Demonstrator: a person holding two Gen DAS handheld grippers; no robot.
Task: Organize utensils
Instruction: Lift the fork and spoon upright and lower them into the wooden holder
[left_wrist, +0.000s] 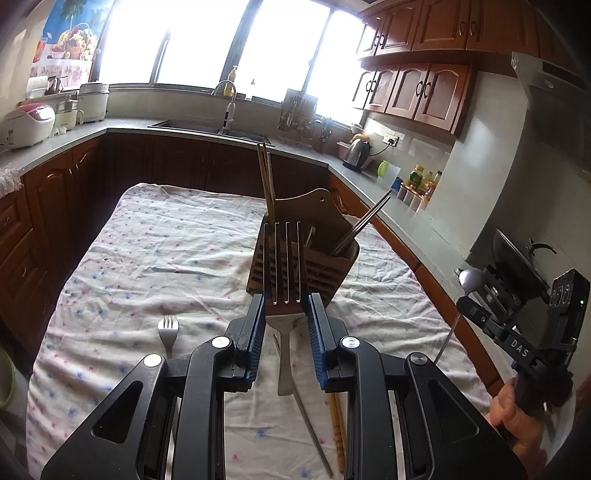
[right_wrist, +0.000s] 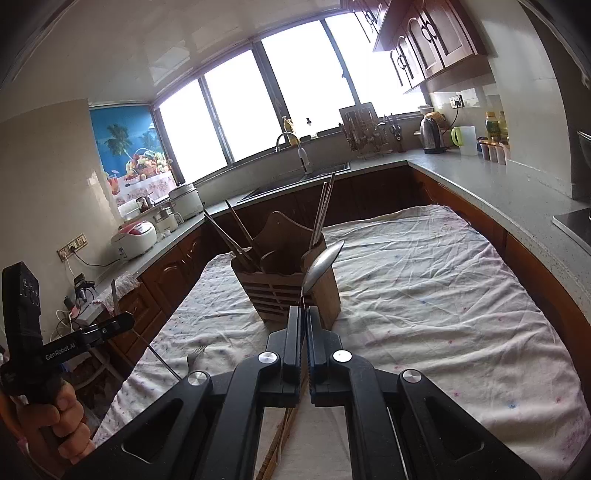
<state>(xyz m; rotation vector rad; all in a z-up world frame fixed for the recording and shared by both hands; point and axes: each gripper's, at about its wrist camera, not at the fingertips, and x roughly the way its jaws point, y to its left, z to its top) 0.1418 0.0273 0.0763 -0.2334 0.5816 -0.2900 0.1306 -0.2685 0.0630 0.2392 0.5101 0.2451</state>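
Note:
My left gripper (left_wrist: 286, 301) is shut on a steel fork (left_wrist: 285, 258), whose tines point forward and up while its handle hangs back between the fingers. Just behind the fork stands a slatted wooden utensil holder (left_wrist: 327, 275) with wooden chopsticks (left_wrist: 266, 184) and metal chopsticks (left_wrist: 365, 221) in it. My right gripper (right_wrist: 304, 312) is shut on a steel spoon (right_wrist: 321, 266), its bowl raised in front of the holder (right_wrist: 273, 291). From the left wrist view, the right gripper (left_wrist: 476, 308) and its spoon (left_wrist: 471, 278) are at the right. A second fork (left_wrist: 168, 328) lies on the cloth.
A flowered cloth (left_wrist: 166, 240) covers the table. A metal chopstick (left_wrist: 310, 417) and a wooden chopstick (left_wrist: 338, 428) lie on it under my left gripper. Grey counters with a sink (left_wrist: 207, 127), a kettle (left_wrist: 356, 153) and a rice cooker (left_wrist: 26, 123) ring the table.

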